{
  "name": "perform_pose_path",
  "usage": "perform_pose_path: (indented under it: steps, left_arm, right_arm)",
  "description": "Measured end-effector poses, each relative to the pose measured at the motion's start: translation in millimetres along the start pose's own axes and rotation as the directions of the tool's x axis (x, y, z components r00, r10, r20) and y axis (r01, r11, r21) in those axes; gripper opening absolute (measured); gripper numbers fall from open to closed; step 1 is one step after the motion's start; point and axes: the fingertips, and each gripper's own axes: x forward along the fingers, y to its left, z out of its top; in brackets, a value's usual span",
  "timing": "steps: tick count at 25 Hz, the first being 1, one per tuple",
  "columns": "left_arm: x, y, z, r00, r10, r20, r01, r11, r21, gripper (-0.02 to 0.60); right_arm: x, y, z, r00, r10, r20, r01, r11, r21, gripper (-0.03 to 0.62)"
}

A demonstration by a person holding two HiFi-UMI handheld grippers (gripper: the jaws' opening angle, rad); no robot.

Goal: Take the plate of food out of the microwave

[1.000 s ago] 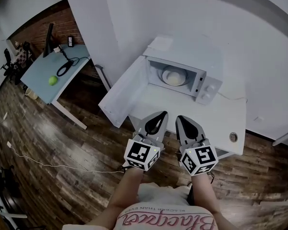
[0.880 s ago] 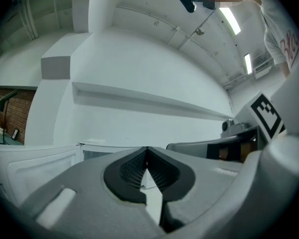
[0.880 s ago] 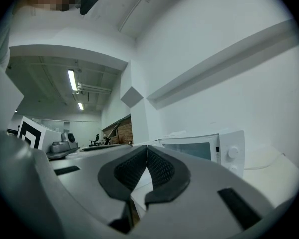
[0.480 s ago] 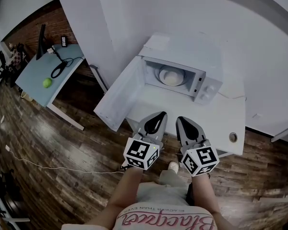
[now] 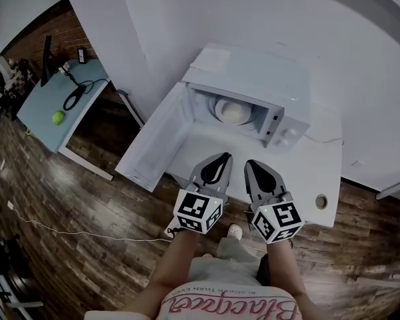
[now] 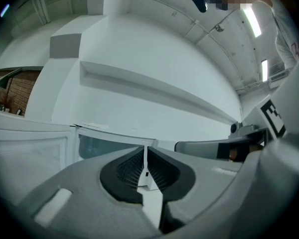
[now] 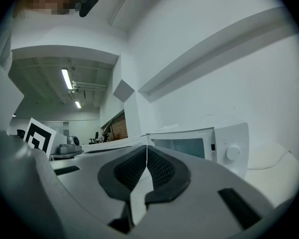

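Two claws hung side by side over the front edge of the white tabletop (image 5: 307, 179), both pointing toward the microwave (image 5: 290, 109). The left claw (image 5: 223, 159) had its jaws pressed together with nothing between them. The right claw (image 5: 251, 165) was the same, its pads meeting and empty. The microwave stood at the back of the tabletop, near the left edge. Its door (image 5: 153, 145) was swung wide open and reached out past that left edge over the wooden floor (image 5: 67, 205). Inside the open cavity sat the plate (image 5: 219, 105), carrying a pale mound of food (image 5: 233, 114), well apart from both claws. Off beyond the left edge, a separate blue tabletop (image 5: 37, 112) carried a green ball (image 5: 58, 117) and a black cable (image 5: 73, 97).
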Motion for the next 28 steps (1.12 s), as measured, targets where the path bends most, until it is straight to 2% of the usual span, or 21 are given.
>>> perform_pose_path:
  steps: [7,17,22,28]
  left_arm:
    - [28,9,-9,1.0,0.019,-0.025,-0.019,1.0,0.012,0.006]
    - [56,17,-40,0.994,0.073,-0.077,-0.076,0.997,-0.029,0.008]
    - [71,17,-41,0.995,0.078,-0.062,-0.081,0.995,-0.056,0.008]
    - [81,20,-53,0.994,0.071,-0.077,-0.077,0.994,-0.072,0.055]
  right_arm:
    - [23,-24,-3,0.999,0.032,-0.021,-0.031,0.999,0.018,0.014]
    - [45,-48,-16,0.99,0.13,-0.058,-0.13,0.991,0.02,0.014]
    - [55,-65,-19,0.987,0.149,-0.06,-0.147,0.989,0.034,0.014]
    - [62,-75,-24,0.985,0.159,-0.06,-0.156,0.987,0.048,0.014]
